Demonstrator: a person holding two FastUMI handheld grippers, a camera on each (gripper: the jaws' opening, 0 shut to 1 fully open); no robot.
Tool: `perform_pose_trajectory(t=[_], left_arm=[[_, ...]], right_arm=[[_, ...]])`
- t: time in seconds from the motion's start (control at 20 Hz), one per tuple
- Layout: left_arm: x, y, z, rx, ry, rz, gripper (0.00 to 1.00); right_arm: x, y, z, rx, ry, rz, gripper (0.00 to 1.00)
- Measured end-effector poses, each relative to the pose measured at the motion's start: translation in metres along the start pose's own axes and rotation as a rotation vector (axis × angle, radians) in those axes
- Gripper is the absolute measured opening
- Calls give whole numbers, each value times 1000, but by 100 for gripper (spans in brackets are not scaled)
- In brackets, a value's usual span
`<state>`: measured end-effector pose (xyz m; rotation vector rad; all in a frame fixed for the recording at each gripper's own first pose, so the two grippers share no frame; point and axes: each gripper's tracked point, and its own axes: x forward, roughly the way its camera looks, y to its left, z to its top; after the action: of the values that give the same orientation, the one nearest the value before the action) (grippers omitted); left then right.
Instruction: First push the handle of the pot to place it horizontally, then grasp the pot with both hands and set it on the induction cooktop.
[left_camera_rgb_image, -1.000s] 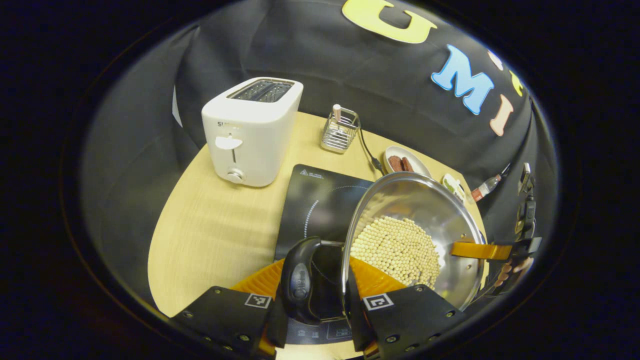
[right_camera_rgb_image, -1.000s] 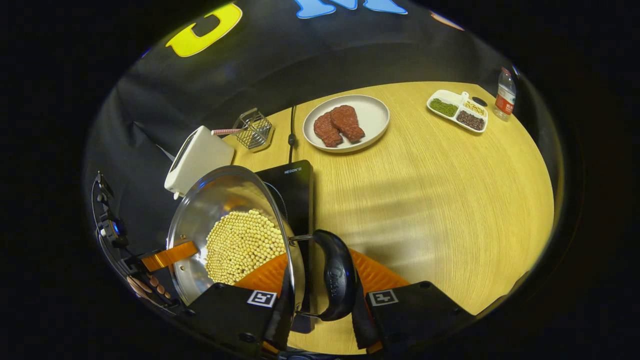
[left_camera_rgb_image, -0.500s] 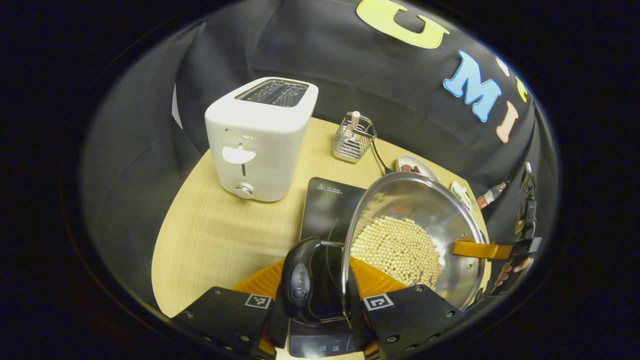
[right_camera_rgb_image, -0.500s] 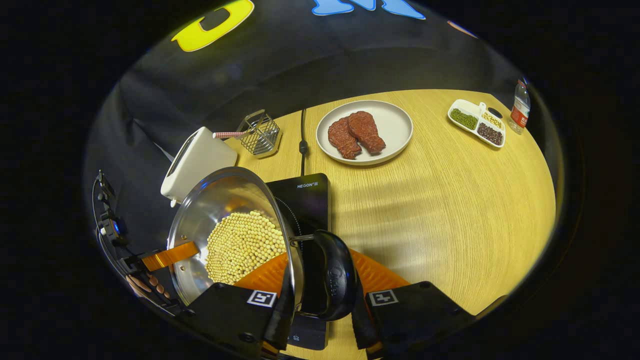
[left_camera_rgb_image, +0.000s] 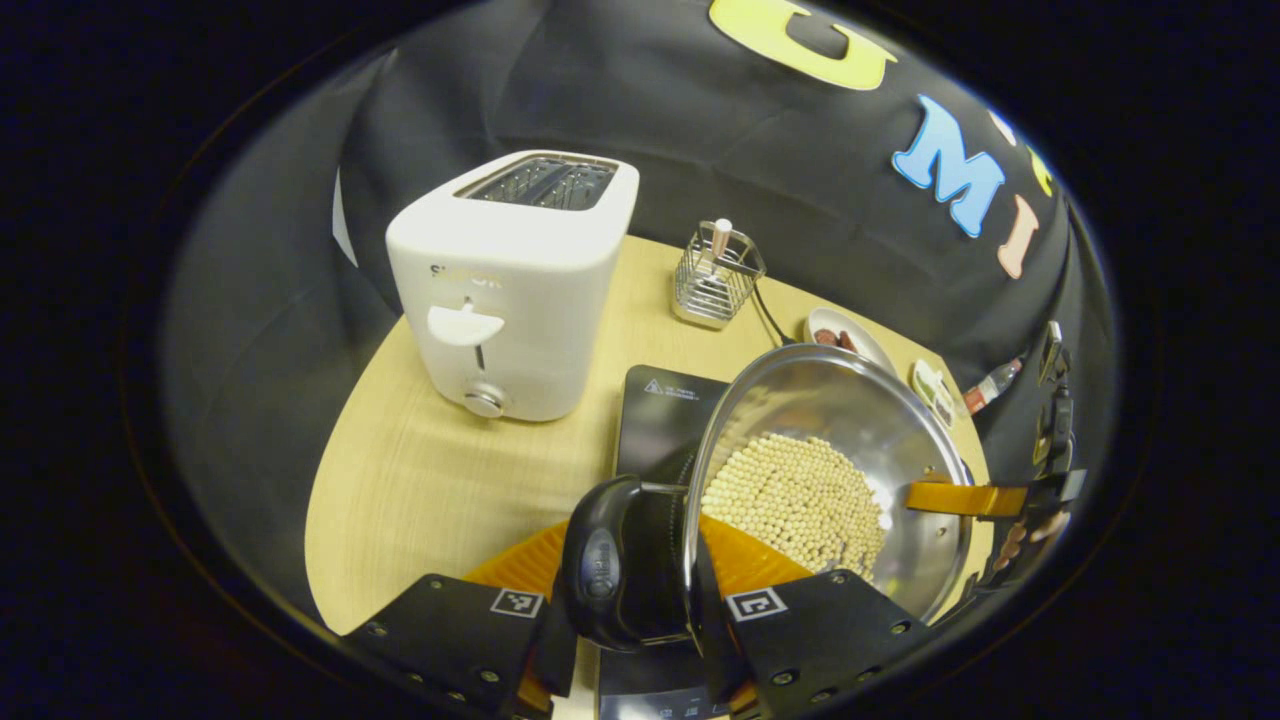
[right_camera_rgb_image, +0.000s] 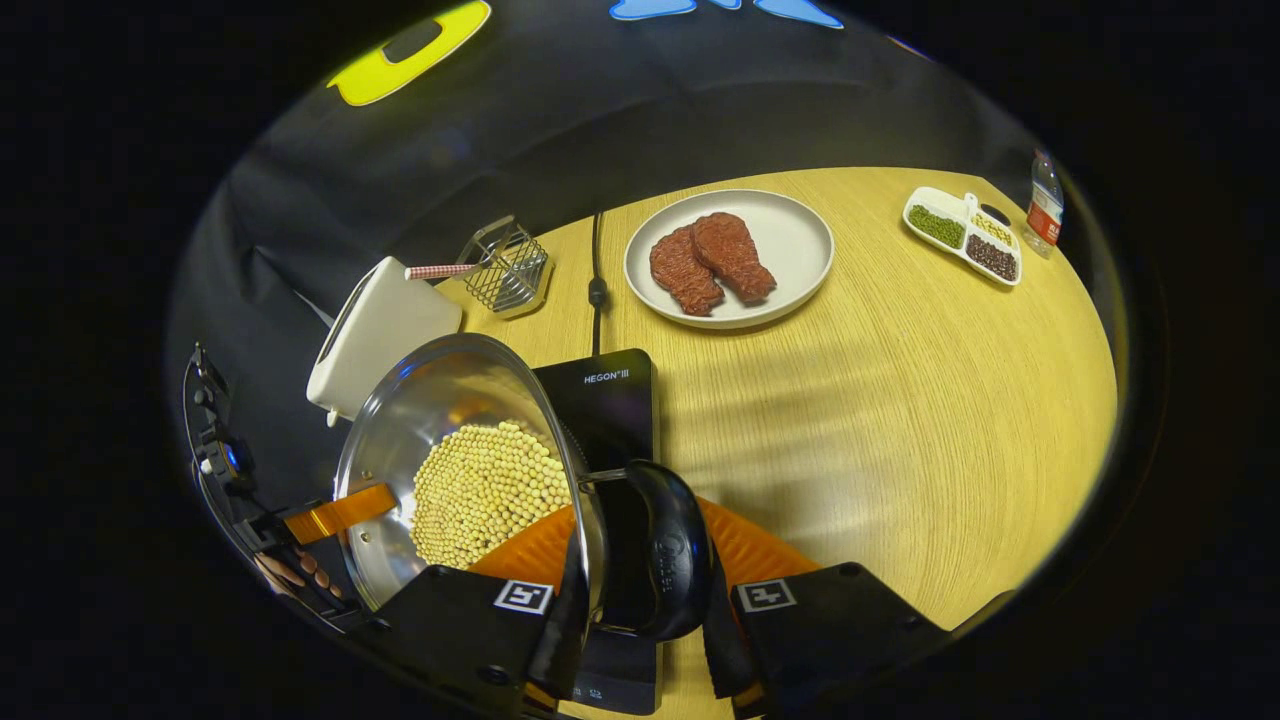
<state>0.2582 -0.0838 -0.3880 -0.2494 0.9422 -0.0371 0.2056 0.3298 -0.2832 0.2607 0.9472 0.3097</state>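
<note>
Toaster (left_camera_rgb_image: 510, 285) looms larger than a second ago; pot (left_camera_rgb_image: 830, 470) of beans hangs over the cooktop (left_camera_rgb_image: 665, 420), lower centre of frame. Left gripper (left_camera_rgb_image: 625, 640) clamps one black side handle (left_camera_rgb_image: 600, 565), right gripper (right_camera_rgb_image: 640, 635) clamps the opposite handle (right_camera_rgb_image: 670, 565).

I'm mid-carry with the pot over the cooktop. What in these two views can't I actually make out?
- Pot base against the induction cooktop: both views, hidden by the pot and handles, so touching or apart is unclear.
- Cooktop control panel: right gripper view, cut off by the gripper.
- Plate: left gripper view, mostly hidden behind the pot rim.
- Bottle label: right gripper view, too small.
</note>
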Motion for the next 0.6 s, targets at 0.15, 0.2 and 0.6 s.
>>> perform_pose_trajectory(t=[0.15, 0.2, 0.6], left_arm=[[-2, 0, -2, -8, -5, -4, 48], [-2, 0, -2, -8, -2, -6, 52], [0, -1, -8, -12, 17, 8, 54]], right_arm=[[-1, 1, 2, -1, -5, 7, 51], [0, 2, 2, -2, -5, 10, 50], [2, -2, 3, -14, -14, 7, 59]])
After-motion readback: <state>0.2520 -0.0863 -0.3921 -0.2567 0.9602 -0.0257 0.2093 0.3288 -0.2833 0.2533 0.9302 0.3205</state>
